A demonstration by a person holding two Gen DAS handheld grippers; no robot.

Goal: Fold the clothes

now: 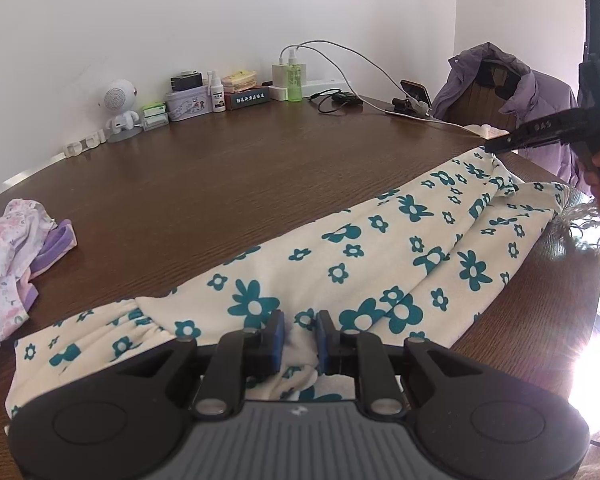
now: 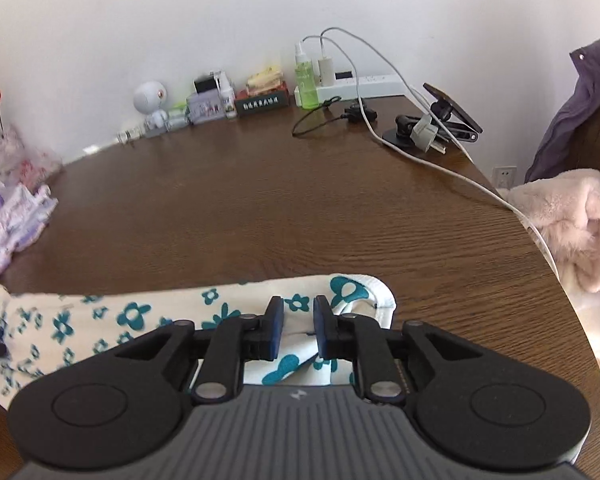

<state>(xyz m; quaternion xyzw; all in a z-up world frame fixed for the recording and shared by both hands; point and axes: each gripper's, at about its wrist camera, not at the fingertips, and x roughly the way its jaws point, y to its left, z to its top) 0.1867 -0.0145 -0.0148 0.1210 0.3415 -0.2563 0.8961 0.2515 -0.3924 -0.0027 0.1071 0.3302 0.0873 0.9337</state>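
A cream garment with teal flowers (image 1: pixel 380 252) lies stretched along the near edge of the brown wooden table (image 1: pixel 220 176). My left gripper (image 1: pixel 300 336) is shut on a bunched fold of it near its gathered waistband end. My right gripper (image 2: pixel 299 328) is shut on the other end of the same garment (image 2: pixel 140 320), by its hemmed cuff. In the left wrist view the right gripper (image 1: pixel 496 147) shows at the far right, pinching the cloth's tip, held by a hand.
A pink and purple floral garment (image 1: pixel 8 248) lies at the left of the table. Along the back wall stand a white robot figure (image 1: pixel 120 108), tins, bottles, a power strip and cables. A phone stand (image 2: pixel 440 124) is at back right. A chair with a purple jacket (image 1: pixel 512 92) and a pink fleece (image 2: pixel 572 224) stands right.
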